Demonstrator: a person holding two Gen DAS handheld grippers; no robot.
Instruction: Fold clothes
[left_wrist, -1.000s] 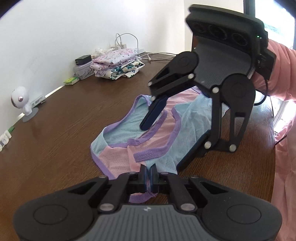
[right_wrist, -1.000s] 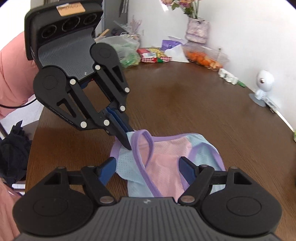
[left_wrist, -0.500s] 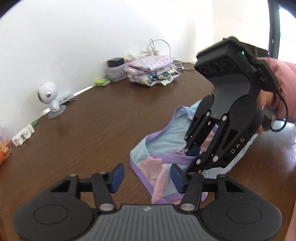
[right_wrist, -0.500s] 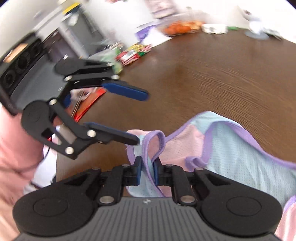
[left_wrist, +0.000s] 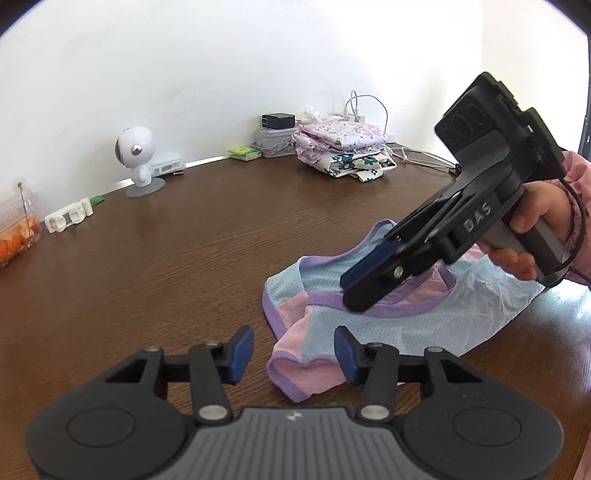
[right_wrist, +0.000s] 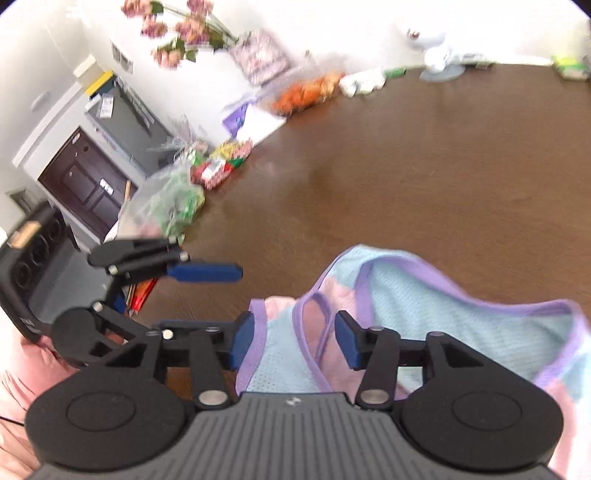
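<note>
1. A pastel pink, pale-blue and lilac-trimmed mesh garment (left_wrist: 373, 317) is lying crumpled on the dark brown wooden table (left_wrist: 184, 258), near its front edge and well apart from the stack of folded floral clothes (left_wrist: 343, 151) at the wall.
2. Judged by its drape, the garment is light, soft and limp; it is likely sagging wherever unsupported. The lilac binding looks the firmest place to pinch.
3. The left gripper (left_wrist: 293, 349) is hovering just short of the garment's near pink corner, angled down; its jaws have just been closing slightly, yet are standing apart and empty.
4. The right gripper (right_wrist: 294, 339), held in a hand (left_wrist: 524, 229), is pointing down over the garment; its jaws have just been opening, released, with a lilac strap loop lying loose between them.
</note>
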